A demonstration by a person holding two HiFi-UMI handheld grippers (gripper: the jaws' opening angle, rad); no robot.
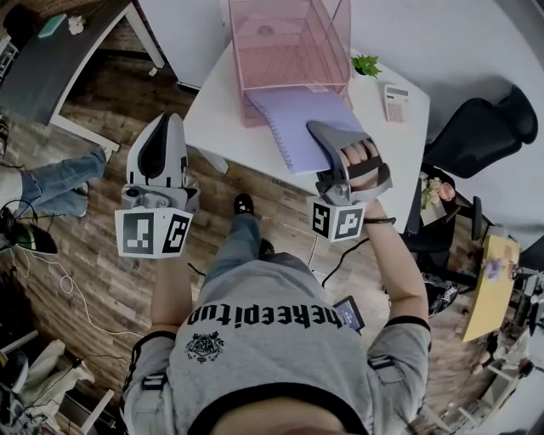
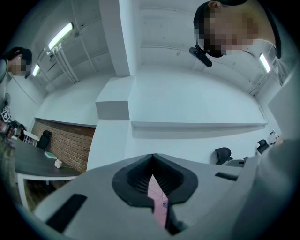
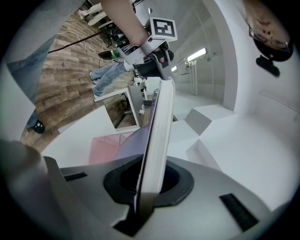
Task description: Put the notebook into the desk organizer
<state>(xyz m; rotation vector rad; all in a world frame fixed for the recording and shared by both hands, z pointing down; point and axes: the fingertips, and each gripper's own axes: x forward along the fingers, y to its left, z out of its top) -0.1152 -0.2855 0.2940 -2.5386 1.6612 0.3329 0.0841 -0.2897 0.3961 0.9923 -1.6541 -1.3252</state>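
Notebook (image 1: 297, 115) pinched edgewise in right tongs (image 1: 316, 132) may snag the organizer (image 1: 336, 51) rim, slipping; left tongs (image 1: 167, 123) pressed together.

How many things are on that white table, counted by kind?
Pink wire-mesh desk organizer: 1
Lavender spiral-bound notebook: 1
Small green potted plant: 1
White calculator: 1
Total: 4

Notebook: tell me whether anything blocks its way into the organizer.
Nothing visible does. The notebook, clamped in the right gripper, has its far edge at the open front of the organizer; the left gripper is off to the side.
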